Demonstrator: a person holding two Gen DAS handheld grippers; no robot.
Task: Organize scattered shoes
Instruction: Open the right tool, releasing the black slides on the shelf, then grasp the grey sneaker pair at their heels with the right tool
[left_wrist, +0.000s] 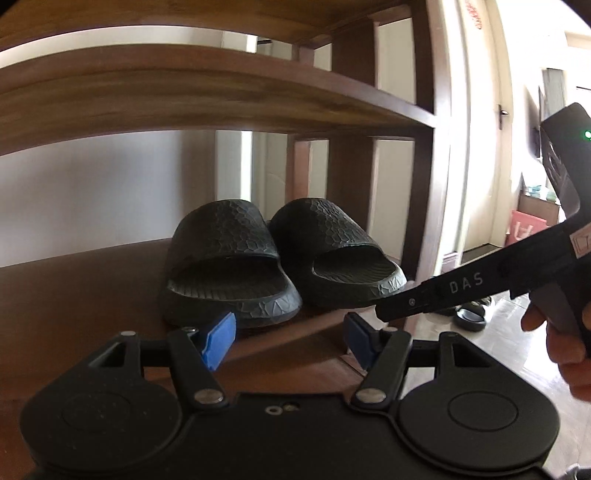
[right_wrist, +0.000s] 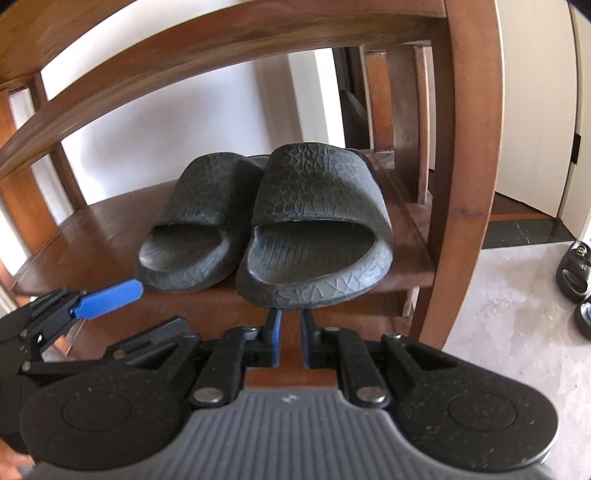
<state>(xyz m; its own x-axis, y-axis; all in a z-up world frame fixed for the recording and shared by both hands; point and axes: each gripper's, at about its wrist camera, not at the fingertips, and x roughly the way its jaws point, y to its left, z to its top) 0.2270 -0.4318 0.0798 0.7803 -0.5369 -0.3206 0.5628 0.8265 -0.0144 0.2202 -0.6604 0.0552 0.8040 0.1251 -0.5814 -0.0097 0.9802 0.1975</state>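
Observation:
Two black textured slides stand side by side on the lower shelf (right_wrist: 92, 229) of a wooden shoe rack, toes to the wall: the left slide (right_wrist: 192, 225) and the right slide (right_wrist: 317, 221). The right slide's heel hangs a little over the shelf's front edge. My right gripper (right_wrist: 290, 328) sits just in front of and below that heel, jaws nearly together with nothing between them. My left gripper (left_wrist: 288, 332) is open in front of the left slide (left_wrist: 225, 258), holding nothing. One of its blue fingers (right_wrist: 110, 295) shows in the right wrist view. The right gripper (left_wrist: 380, 312) reaches in beside the right slide (left_wrist: 332, 251).
An upper shelf board (left_wrist: 184, 92) runs close above the slides. The rack's thick right post (right_wrist: 469, 147) stands beside them. On the pale tiled floor to the right lie more dark sandals (right_wrist: 574, 271) (left_wrist: 471, 314). A person's hand (left_wrist: 565, 343) holds the right gripper's handle.

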